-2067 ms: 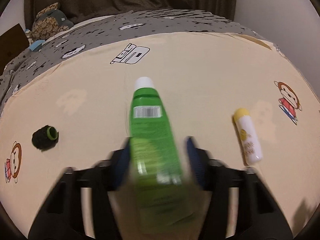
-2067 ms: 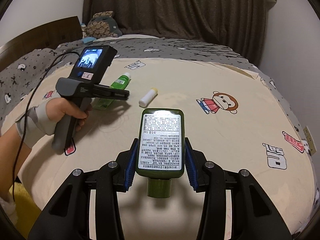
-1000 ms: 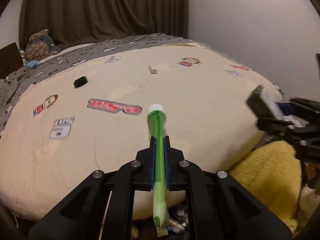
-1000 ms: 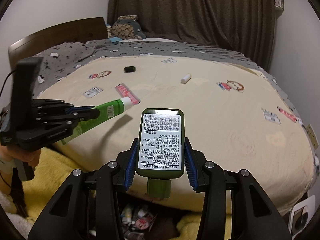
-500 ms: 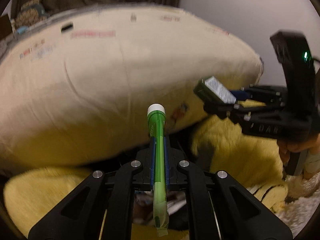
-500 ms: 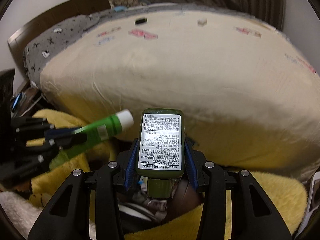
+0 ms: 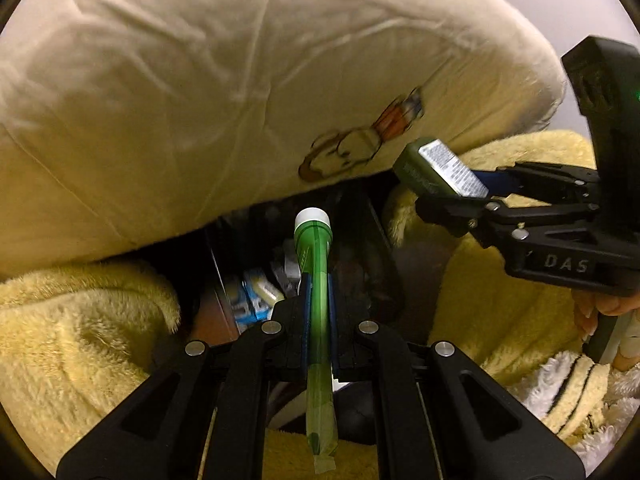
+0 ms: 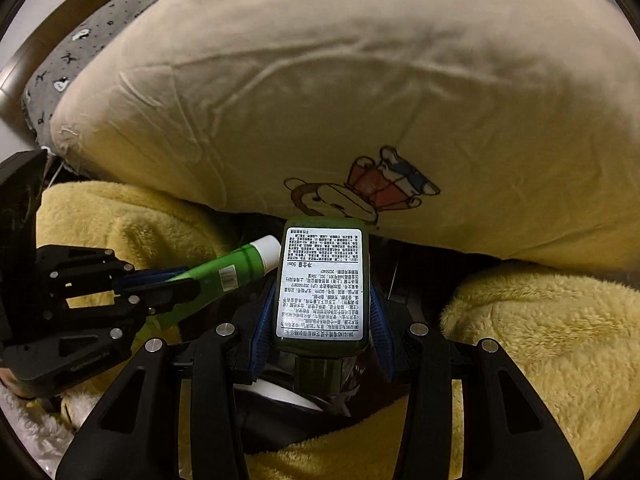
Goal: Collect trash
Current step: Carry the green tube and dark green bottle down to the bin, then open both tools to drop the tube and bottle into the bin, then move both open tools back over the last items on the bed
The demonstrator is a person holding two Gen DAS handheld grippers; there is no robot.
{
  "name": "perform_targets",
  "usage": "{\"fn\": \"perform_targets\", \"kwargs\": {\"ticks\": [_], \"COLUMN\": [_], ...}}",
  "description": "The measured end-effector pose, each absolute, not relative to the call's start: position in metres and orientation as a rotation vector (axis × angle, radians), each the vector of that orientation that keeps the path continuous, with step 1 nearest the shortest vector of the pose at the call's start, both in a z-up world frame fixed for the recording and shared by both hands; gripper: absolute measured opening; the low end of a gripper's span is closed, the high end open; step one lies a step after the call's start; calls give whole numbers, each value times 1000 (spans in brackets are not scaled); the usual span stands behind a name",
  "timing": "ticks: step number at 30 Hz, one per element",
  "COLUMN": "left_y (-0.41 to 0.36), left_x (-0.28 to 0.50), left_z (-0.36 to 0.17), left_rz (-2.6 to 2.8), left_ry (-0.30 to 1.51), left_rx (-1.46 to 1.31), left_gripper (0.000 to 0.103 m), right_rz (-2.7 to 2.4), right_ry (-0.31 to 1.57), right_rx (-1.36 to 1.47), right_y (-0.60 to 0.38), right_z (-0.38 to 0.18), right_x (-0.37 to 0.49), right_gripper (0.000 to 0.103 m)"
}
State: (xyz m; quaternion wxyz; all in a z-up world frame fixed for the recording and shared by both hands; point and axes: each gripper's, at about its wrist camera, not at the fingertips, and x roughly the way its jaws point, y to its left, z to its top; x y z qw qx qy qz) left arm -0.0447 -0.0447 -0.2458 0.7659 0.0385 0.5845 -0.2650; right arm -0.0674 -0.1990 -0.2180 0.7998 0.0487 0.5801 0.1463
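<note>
Left gripper (image 7: pixel 318 300) clamped on green tube (image 7: pixel 316 276); right gripper (image 8: pixel 322 316) grips dark green bottle (image 8: pixel 322 284). Both hang over dark bin (image 7: pixel 376 248) below bed edge (image 7: pixel 240 120), other trash inside. Pickup done; drop not yet made.
</note>
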Motion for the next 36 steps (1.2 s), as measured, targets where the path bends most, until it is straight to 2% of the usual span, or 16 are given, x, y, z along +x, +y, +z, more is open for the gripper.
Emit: {"fn": "perform_targets", "kwargs": {"ticks": [6,9,16,24,27,34,35,36], "left_y": [-44,-42,-39,-30,-15,35,42,48], "left_x": [-40,-38,-34,-30,-25,14,22,33], "left_z": [-252,-250,-238,-206,-174,-79,-66,-52], "left_rz": [-566,-557,-527,-496,-464,-320,-291,-257], "left_ry": [1295,1290,1244,1163,1079,825,796,760], "left_rx": [78,60,64,79,82,139,146,155], "left_gripper": [7,13,29,30,40,62,64,69], "right_rz": [299,301,290,271,245,72,53,36], "right_ry": [1264,1256,1220,1149,1081,793,767,736], "right_rx": [131,138,134,113,93,-11,-28,-48], "right_y": [-201,-202,-207,-219,-226,-268,-270,-273], "right_z": [-226,-225,-213,-184,-159,-48,-38,-26], "right_x": [-59,-56,-55,-57,-55,-26,-21,-14], "right_gripper": [46,57,61,63,63,66,69,72]}}
